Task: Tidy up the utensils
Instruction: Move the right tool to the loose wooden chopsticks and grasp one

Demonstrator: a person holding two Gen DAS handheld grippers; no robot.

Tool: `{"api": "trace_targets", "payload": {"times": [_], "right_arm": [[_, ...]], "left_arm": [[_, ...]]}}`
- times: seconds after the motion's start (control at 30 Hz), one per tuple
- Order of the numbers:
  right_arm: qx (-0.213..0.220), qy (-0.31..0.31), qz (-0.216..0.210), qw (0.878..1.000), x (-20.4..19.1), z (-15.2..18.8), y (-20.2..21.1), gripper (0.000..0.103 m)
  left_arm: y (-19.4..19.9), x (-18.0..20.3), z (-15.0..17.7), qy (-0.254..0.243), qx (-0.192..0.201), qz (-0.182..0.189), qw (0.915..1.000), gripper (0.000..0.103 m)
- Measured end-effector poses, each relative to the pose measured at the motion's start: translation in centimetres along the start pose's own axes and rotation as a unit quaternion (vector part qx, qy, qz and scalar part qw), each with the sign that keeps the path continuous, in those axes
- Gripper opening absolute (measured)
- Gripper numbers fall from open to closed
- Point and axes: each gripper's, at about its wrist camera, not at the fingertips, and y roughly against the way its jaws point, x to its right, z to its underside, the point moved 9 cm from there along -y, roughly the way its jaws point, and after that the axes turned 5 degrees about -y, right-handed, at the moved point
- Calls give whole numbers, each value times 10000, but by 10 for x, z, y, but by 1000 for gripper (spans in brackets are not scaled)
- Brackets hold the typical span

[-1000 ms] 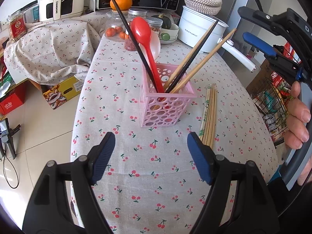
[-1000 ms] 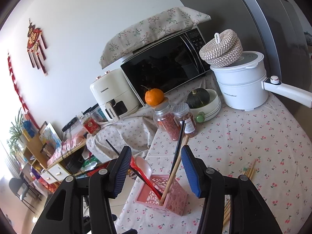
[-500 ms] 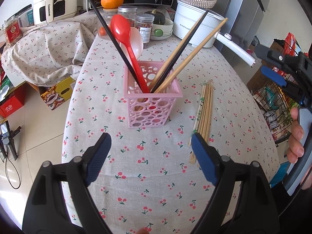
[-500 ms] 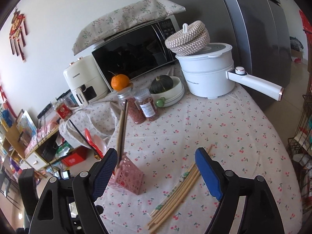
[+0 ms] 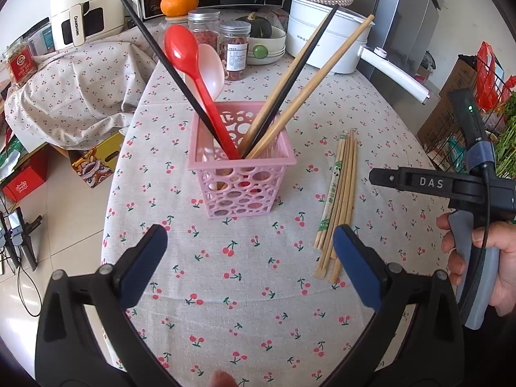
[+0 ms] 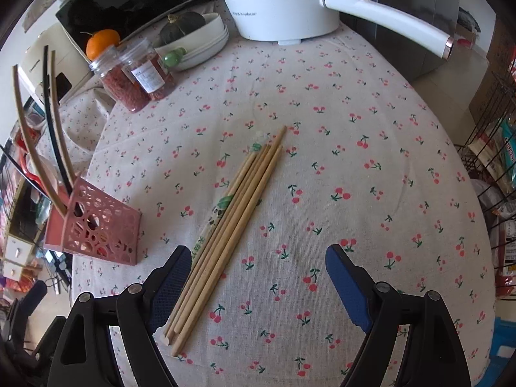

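A pink perforated basket (image 5: 238,187) stands on the cherry-print tablecloth. It holds a red spoon (image 5: 183,51), a white spoon (image 5: 209,67), and black and wooden chopsticks leaning outward. A bundle of loose wooden chopsticks (image 5: 338,200) lies flat to its right. My left gripper (image 5: 250,238) hovers in front of the basket, its jaws opening with nothing between them. My right gripper (image 6: 258,254) points down at the table, open. The near ends of the loose chopsticks (image 6: 232,222) lie just inside its left finger (image 6: 171,277), not gripped. The basket (image 6: 103,235) is to its left.
At the back stand a white electric pot (image 6: 277,9) with a long handle (image 6: 387,22), two jars (image 6: 135,77), a bowl with a green squash (image 6: 193,32), an orange and a microwave. The table edge drops to the floor on the left. A wire rack (image 6: 496,167) stands to the right.
My right gripper has dropped and tipped down from facing the wall and appliances to hovering over the loose chopsticks, and its jaws have widened. My left gripper's jaws have also widened.
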Motion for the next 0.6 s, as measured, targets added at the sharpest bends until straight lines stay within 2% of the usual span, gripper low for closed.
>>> {"api": "trace_targets", "payload": {"times": [0.17, 0.33, 0.6], "right_arm": [[-157, -7, 350, 9993, 7, -2, -19, 86], [-299, -72, 518, 9982, 10, -6, -34, 86], [-245, 103, 849, 9960, 8, -10, -41, 90]], "left_arm": [[-5, -5, 1, 139, -80, 8, 9999, 102], [-6, -6, -1, 101, -56, -82, 9999, 102], [-6, -7, -2, 71, -22, -113, 9999, 102]]}}
